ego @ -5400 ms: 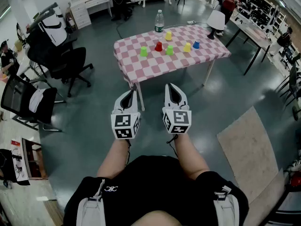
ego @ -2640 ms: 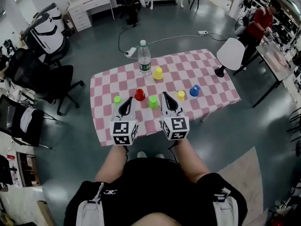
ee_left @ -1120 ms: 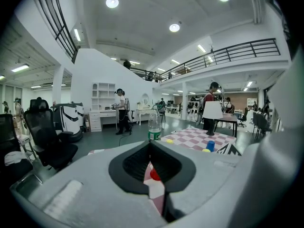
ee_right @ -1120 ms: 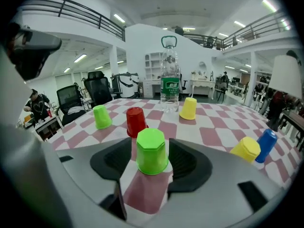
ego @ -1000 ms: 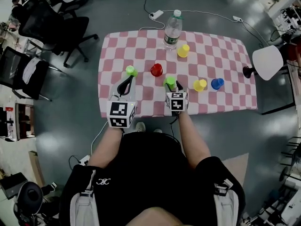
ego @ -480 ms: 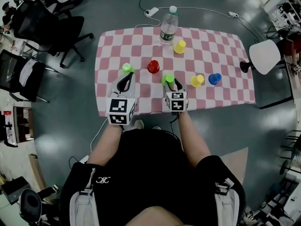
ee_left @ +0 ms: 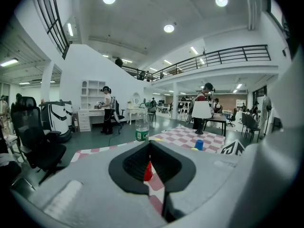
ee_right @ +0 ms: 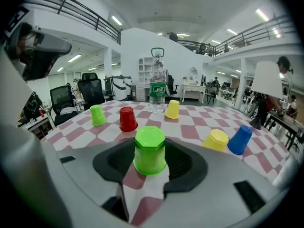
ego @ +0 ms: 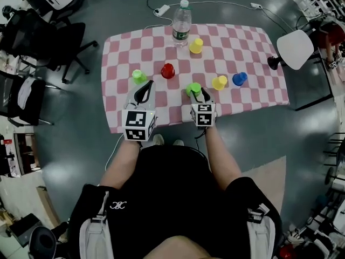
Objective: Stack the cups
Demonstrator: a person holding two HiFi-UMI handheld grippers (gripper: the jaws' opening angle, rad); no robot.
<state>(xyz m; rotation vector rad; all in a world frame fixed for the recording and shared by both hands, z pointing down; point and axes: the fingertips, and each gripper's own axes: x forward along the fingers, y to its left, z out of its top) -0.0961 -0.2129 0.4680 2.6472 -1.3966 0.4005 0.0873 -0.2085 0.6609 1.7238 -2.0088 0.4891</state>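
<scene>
Several upturned plastic cups stand on the pink-checked table point(ego: 253, 53). My right gripper point(ego: 197, 93) is shut on a green cup point(ego: 193, 88) near the front edge; in the right gripper view this green cup point(ee_right: 150, 150) stands upright on the cloth between the black pads. Behind it stand a red cup point(ee_right: 127, 118), a second green cup point(ee_right: 98, 114), two yellow cups point(ee_right: 172, 109) point(ee_right: 216, 139) and a blue cup point(ee_right: 240, 139). My left gripper point(ego: 144, 88) hovers shut and empty just in front of the left green cup point(ego: 138, 75); the red cup point(ee_left: 148, 171) shows through its slit.
A water bottle point(ego: 182, 21) stands at the table's far edge beside a yellow cup point(ego: 196, 45). A white lamp point(ego: 294, 48) is off the right end. Black office chairs point(ego: 51, 36) stand on the floor to the left.
The person has come up to the table's front edge. The right gripper's jaws have narrowed onto the green cup. The left gripper has stayed shut near the left green cup.
</scene>
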